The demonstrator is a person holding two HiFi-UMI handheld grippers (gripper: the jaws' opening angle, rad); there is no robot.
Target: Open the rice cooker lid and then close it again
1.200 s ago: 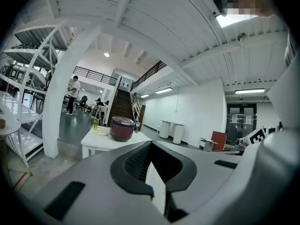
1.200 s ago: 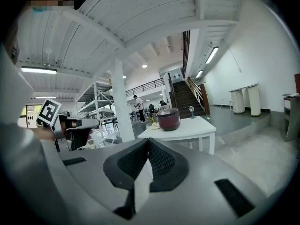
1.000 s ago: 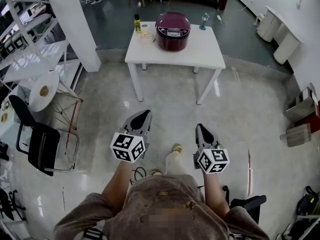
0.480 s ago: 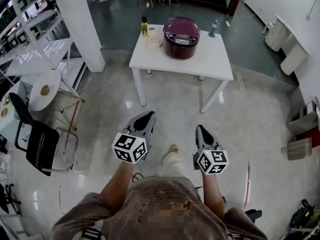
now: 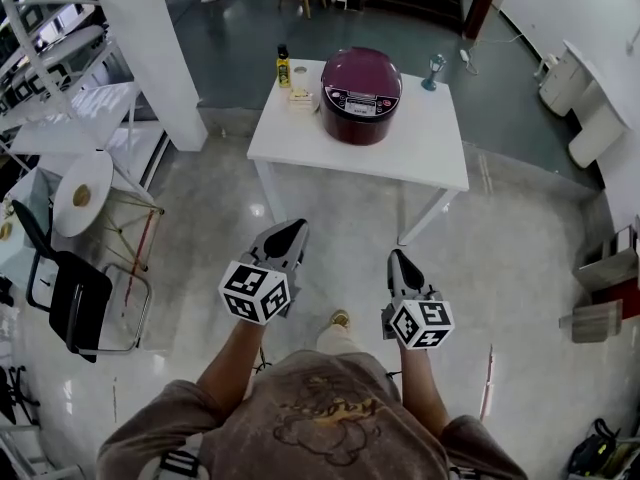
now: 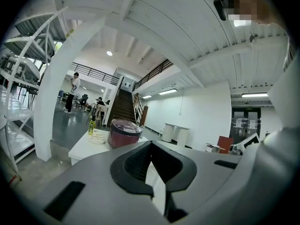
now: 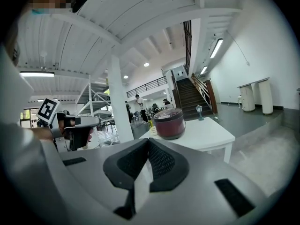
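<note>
Left gripper: the grey two-jaw left gripper [image 5: 290, 230] is closed on nothing and well short of the white rectangular table [image 5: 420, 148].
Side clutter: a small yellow bottle [image 5: 284, 66] stands near the table's left edge; steer clear of it on the way in.
Rice cooker: the round maroon rice cooker [image 5: 361, 95] sits mid-table with its lid down and its panel towards the person.
Right gripper: the grey two-jaw right gripper [image 5: 397, 256] is also closed and empty, and roughly in line with the cooker.
Step in hand: approach. Come square to the cooker's front and stop close. The lid's catch is probably at the front, so bring a closed gripper tip to it.
</note>
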